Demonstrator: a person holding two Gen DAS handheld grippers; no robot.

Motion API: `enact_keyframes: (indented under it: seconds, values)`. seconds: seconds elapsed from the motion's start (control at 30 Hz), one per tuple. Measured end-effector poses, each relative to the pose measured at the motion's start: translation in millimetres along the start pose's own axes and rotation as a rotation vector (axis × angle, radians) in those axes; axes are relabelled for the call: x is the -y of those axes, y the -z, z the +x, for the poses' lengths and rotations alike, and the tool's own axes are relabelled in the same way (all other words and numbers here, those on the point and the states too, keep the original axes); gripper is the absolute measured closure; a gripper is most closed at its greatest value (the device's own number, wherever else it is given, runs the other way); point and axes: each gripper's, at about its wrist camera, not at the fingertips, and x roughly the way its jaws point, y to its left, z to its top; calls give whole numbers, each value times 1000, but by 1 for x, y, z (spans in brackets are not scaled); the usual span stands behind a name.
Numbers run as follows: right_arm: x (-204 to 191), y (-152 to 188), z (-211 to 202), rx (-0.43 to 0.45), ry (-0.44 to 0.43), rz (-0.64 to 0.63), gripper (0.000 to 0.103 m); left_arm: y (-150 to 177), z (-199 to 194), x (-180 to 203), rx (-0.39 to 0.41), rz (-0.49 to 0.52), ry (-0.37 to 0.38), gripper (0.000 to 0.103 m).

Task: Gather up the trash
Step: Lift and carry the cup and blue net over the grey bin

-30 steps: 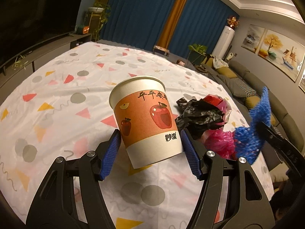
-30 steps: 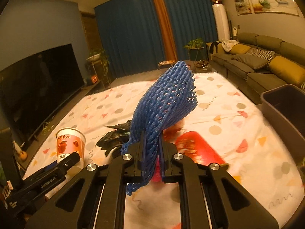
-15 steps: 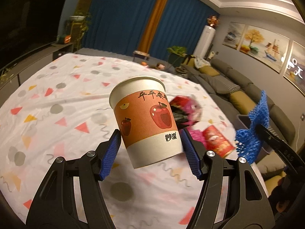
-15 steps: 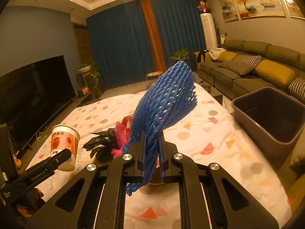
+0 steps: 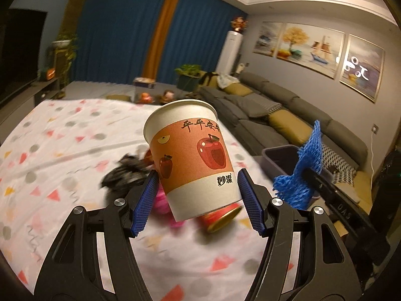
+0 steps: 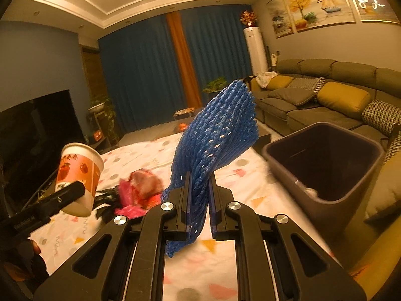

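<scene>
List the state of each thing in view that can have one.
White-and-orange paper cup: clamped in left claw, lifted, tilted.
Blue foam fruit net: pinched in right claw, lifted.
Dark plastic bin: open.
Black plastic bag: crumpled on patterned sheet.
Red can: on its side.

R gripper (image 6: 199,200): jaws clamped on blue foam net (image 6: 218,135), net standing up above fingers. Dark bin (image 6: 323,195) to right, beside patterned sheet (image 6: 250,188). L gripper (image 6: 72,193) at left w/ paper cup (image 6: 80,168), tilted. Pink and black bags (image 6: 130,195) on sheet, blurred.
</scene>
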Motion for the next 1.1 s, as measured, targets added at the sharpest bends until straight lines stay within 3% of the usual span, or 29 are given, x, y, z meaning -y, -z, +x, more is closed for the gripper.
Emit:
enact_keyframes:
  seconds: [0.37, 0.77, 1.1]
  values:
    - [69, -21, -5, 37, 157, 36, 90, -15, 51, 97, -31, 95, 164, 40]
    - [133, -24, 22, 9, 277, 94, 90, -15, 127, 179, -88, 187, 316, 40]
    - [164, -20, 47, -34, 311, 123, 90, -8, 185, 202, -165, 200, 380, 40]
